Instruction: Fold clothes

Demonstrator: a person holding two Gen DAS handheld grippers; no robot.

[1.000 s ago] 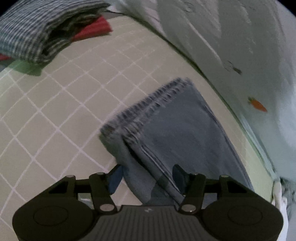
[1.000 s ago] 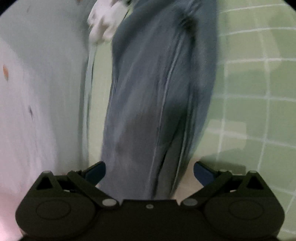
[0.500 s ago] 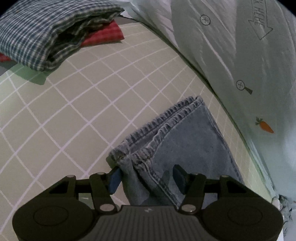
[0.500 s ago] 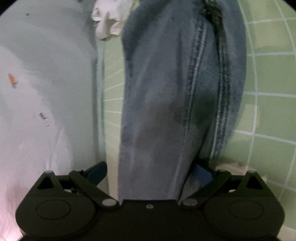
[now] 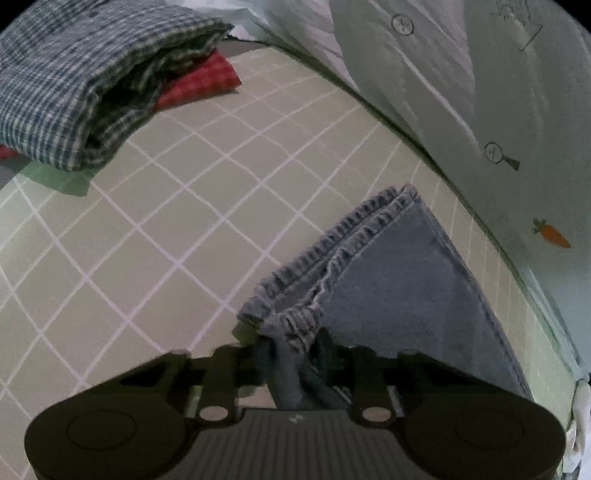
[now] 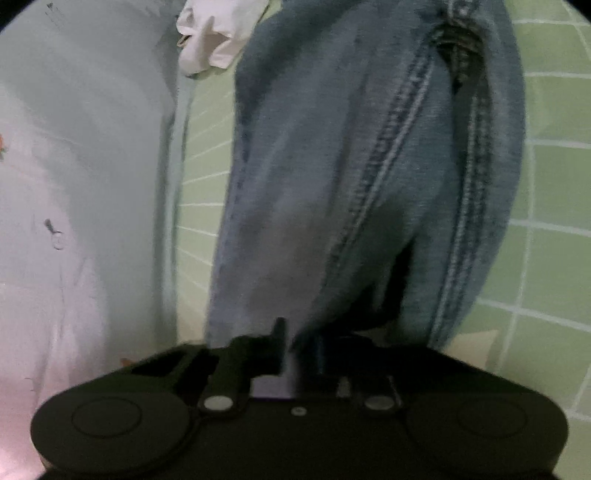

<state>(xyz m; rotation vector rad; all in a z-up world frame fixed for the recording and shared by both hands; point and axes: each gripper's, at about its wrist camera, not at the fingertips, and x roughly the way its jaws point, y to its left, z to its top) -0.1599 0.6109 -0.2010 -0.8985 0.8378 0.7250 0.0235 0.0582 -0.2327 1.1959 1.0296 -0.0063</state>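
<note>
Blue jeans (image 5: 402, 291) lie on the green checked mat (image 5: 155, 236). In the left wrist view the leg hems point away from me, and my left gripper (image 5: 295, 350) has its jaws closing on a bunched corner of the hem, which is pinched between the pads. In the right wrist view the jeans (image 6: 332, 177) run lengthwise up the picture with their seams showing. My right gripper (image 6: 299, 350) is closing too, its jaws drawn together on a fold of denim at the near end.
A folded blue plaid garment (image 5: 74, 85) sits on a red one (image 5: 199, 85) at the far left of the mat. A pale printed sheet (image 5: 480, 92) borders the mat on the right. A white cloth (image 6: 218, 33) lies beyond the jeans in the right wrist view.
Both grippers stood open over the jeans earlier. Now both have closed on the denim, the left on the hem corner, the right on a fold. The hem has bunched up.
</note>
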